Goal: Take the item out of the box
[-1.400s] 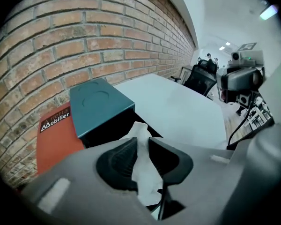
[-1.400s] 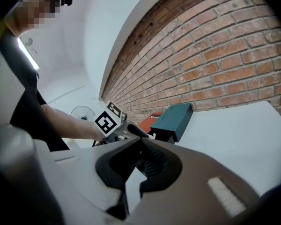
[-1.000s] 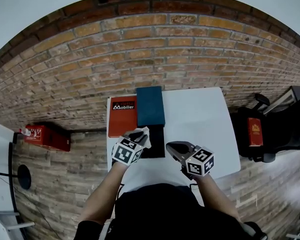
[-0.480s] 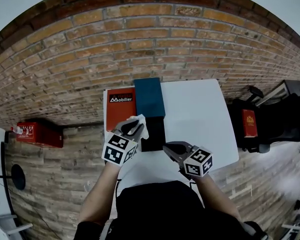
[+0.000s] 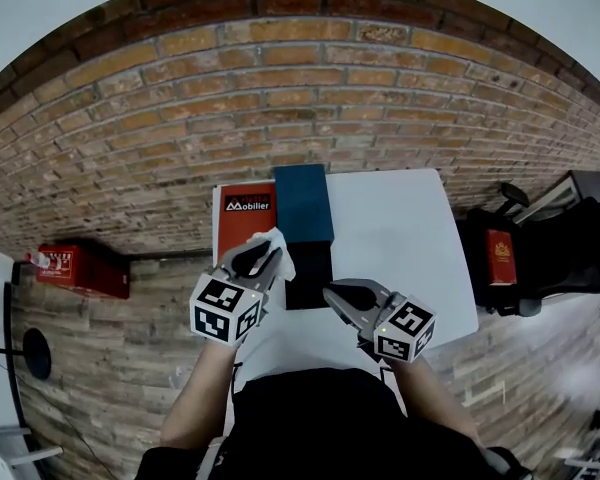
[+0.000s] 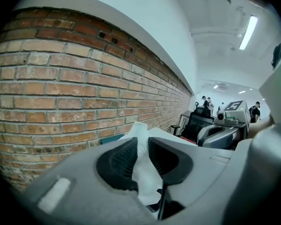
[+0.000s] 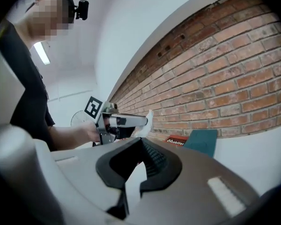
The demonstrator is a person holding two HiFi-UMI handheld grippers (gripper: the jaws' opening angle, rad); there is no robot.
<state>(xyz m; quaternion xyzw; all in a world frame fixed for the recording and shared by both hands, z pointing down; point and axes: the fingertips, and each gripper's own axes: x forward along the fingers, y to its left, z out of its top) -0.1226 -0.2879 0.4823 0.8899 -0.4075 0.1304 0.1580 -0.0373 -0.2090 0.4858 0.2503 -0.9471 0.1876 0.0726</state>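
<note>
On the white table [image 5: 400, 238] an open black box [image 5: 311, 280] lies below its teal lid [image 5: 303, 203]. My left gripper [image 5: 263, 257] is shut on a white, crumpled soft item [image 5: 279, 245] and holds it in the air just left of the black box. In the left gripper view the white item [image 6: 143, 170] is squeezed between the two black pads. The right gripper view shows the left gripper [image 7: 139, 121] with the item [image 7: 148, 120] sticking out of its tip. My right gripper [image 5: 342, 298] hovers right of the box, its tips together and nothing held.
A red box [image 5: 243, 223] printed "Mobilier" lies against the teal lid's left side. The brick wall [image 5: 280, 98] runs along the table's far edge. A black chair [image 5: 520, 258] stands to the right, and a red case [image 5: 80, 268] sits on the floor at the left.
My left gripper has risen and drifted left, away from the black box, with the white item in it. The right gripper has barely moved.
</note>
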